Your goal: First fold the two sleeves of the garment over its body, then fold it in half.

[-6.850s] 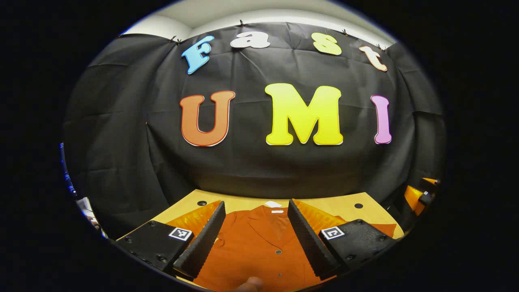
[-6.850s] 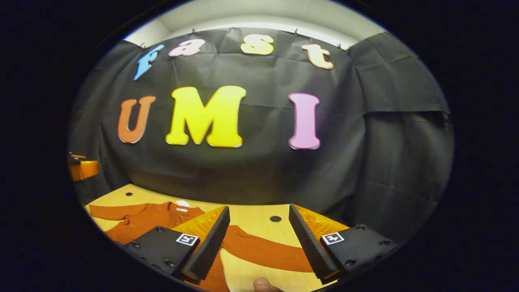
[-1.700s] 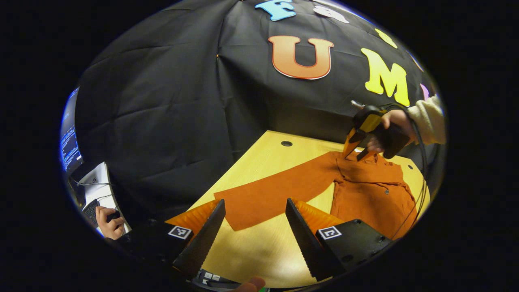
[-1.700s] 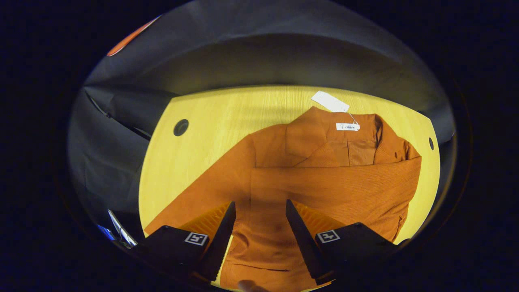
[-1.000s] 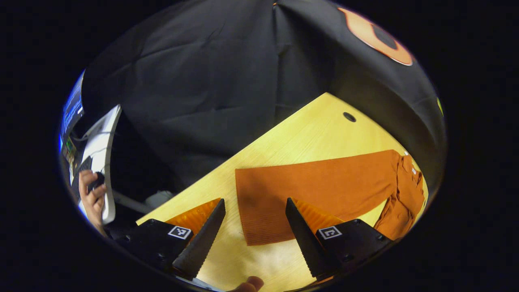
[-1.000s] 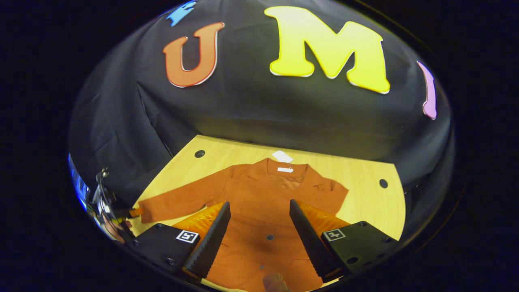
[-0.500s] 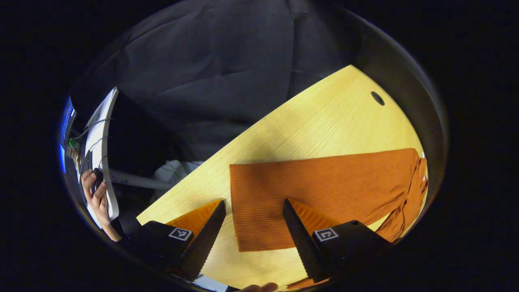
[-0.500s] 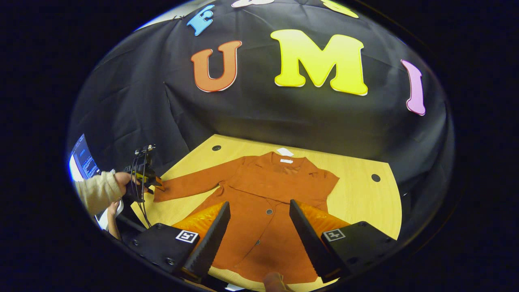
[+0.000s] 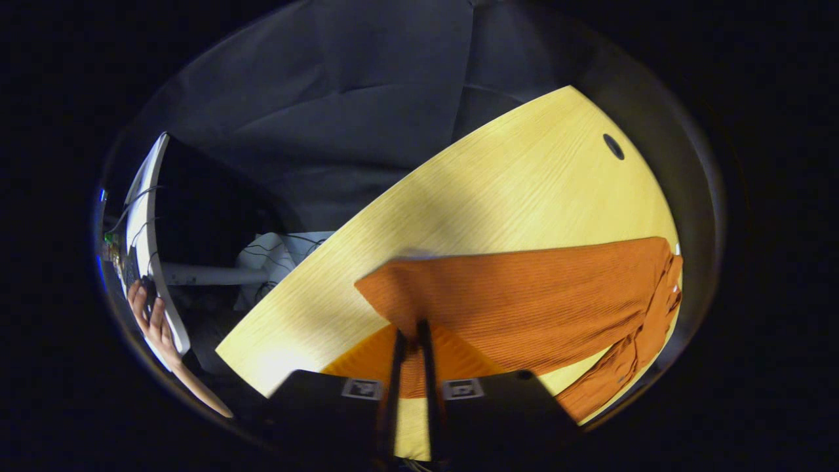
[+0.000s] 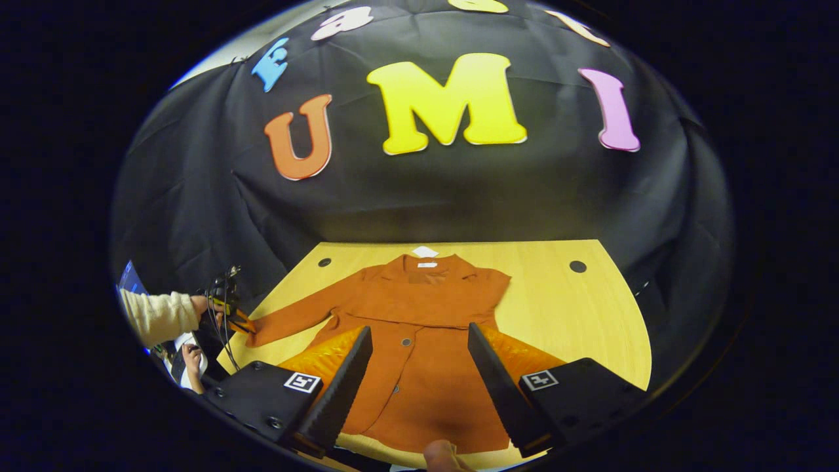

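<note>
Sleeve cuff [image 9: 400,295] pinched and lifting: the left tool [image 9: 408,341] has its two fingers drawn together on the end of the garment's long sleeve, and the cuff stands clear of the desk [image 9: 524,170] with a shadow under it. From the right gripper view, that same left tool [image 10: 239,321] sits out at the desk's left edge, a cream-sleeved hand [image 10: 200,305] behind it, gripping the tip of the sleeve that stretches away from the body.

Rust-orange jacket [image 10: 419,341] lies flat along the middle of the desk, collar and white tag toward the far edge, hem toward the near edge, buttons showing down the front. Its other sleeve is not spread out on the right side; that shoulder ends short, and a band of cloth seems to lie across the chest, so one sleeve looks to be already over the body.

Right tool [image 10: 416,377] hovers above the lower front with its fingers spread wide, holding nothing.

By my reading, this is the second sleeve fold in hand: the gripped sleeve has yet to be carried across the body, and the half fold is left, since the jacket lies at full length.
</note>
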The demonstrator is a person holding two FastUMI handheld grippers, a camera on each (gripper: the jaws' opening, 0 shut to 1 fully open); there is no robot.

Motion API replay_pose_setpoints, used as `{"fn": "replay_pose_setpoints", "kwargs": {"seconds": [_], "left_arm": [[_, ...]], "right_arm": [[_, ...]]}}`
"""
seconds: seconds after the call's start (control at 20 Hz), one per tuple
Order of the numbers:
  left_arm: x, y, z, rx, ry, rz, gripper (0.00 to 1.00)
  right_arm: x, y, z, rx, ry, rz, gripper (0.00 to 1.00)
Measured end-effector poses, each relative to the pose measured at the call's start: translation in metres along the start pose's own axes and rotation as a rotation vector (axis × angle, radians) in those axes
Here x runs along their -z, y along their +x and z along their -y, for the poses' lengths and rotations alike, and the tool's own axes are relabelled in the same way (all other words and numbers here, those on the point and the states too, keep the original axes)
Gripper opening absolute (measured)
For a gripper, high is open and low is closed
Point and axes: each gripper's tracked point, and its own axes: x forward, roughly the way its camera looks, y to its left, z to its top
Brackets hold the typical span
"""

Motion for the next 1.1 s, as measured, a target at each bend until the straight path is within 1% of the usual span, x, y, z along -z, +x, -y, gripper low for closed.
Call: {"fn": "replay_pose_setpoints", "kwargs": {"seconds": [0.05,0.1,0.15,0.25,0.3,0.45,0.6,0.75,0.9,1.0,1.1], "left_arm": [[-0.002,-0.003,0.008,0.023,0.004,0.011,0.07],[-0.003,-0.008,0.013,0.027,0.027,0.028,0.06],[-0.008,-0.017,0.018,0.019,0.058,0.065,0.05],[-0.020,-0.036,0.041,0.037,0.138,0.142,0.03],[-0.022,-0.047,0.061,0.046,0.170,0.171,0.04],[-0.021,-0.078,0.128,0.108,0.251,0.228,0.03],[-0.011,-0.102,0.207,0.180,0.359,0.277,0.03],[0.019,-0.118,0.297,0.266,0.469,0.293,0.04],[0.066,-0.126,0.386,0.372,0.556,0.277,0.03],[0.098,-0.124,0.433,0.414,0.607,0.247,0.03],[0.124,-0.117,0.470,0.433,0.639,0.223,0.03]], "right_arm": [[0.000,-0.003,0.012,0.011,0.012,0.006,0.95],[0.000,-0.005,0.024,0.019,0.020,0.008,0.93],[0.003,-0.007,0.035,0.030,0.025,0.007,0.95],[0.008,-0.007,0.055,0.052,0.043,0.001,0.95],[0.011,-0.006,0.063,0.057,0.057,-0.005,0.95],[0.018,-0.008,0.079,0.050,0.091,-0.020,0.95],[0.023,-0.009,0.092,0.043,0.084,-0.021,0.95],[0.031,-0.012,0.115,0.052,0.088,-0.032,0.95],[0.035,-0.019,0.145,0.079,0.095,-0.034,0.95],[0.040,-0.024,0.168,0.108,0.113,-0.041,0.95],[0.047,-0.027,0.191,0.144,0.143,-0.053,0.95]]}}
